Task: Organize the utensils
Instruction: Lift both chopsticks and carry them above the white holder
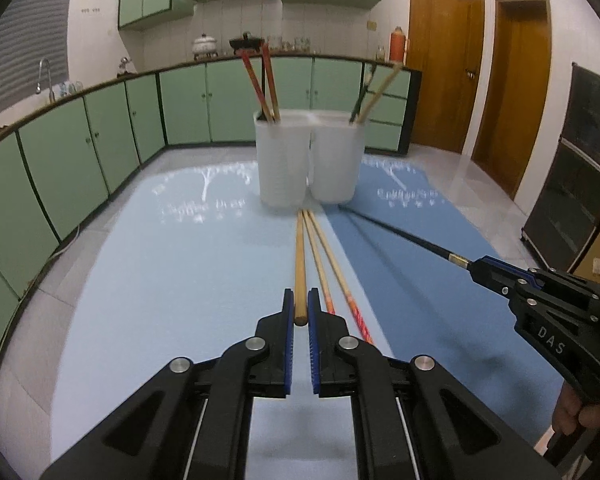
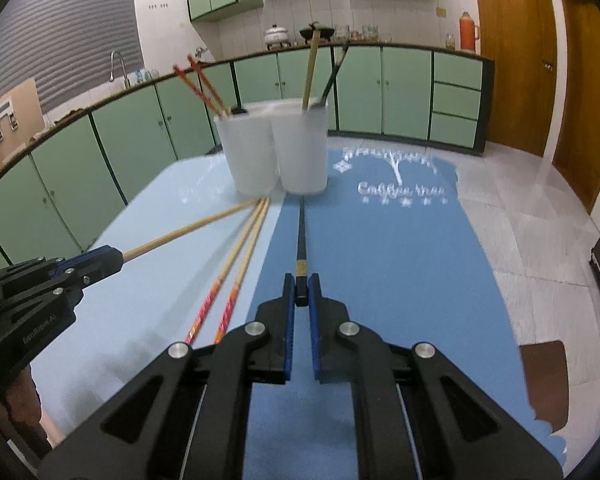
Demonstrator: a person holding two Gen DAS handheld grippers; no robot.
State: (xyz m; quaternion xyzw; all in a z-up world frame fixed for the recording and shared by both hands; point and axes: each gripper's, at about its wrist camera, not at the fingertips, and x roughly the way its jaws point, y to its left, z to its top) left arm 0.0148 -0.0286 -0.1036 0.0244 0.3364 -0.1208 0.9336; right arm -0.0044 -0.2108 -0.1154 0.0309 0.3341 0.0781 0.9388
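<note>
Two white cups stand side by side at the far middle of the table: the left cup holds two red chopsticks, the right cup holds a tan and a dark chopstick. My left gripper is shut on the near end of a plain wooden chopstick that points toward the cups. Two red-handled chopsticks lie on the mat just right of it. My right gripper is shut on the end of a black chopstick, which also points at the cups.
The table carries a light blue mat on the left and a darker blue mat on the right. Green cabinets curve around the far and left sides. Wooden doors stand at the right.
</note>
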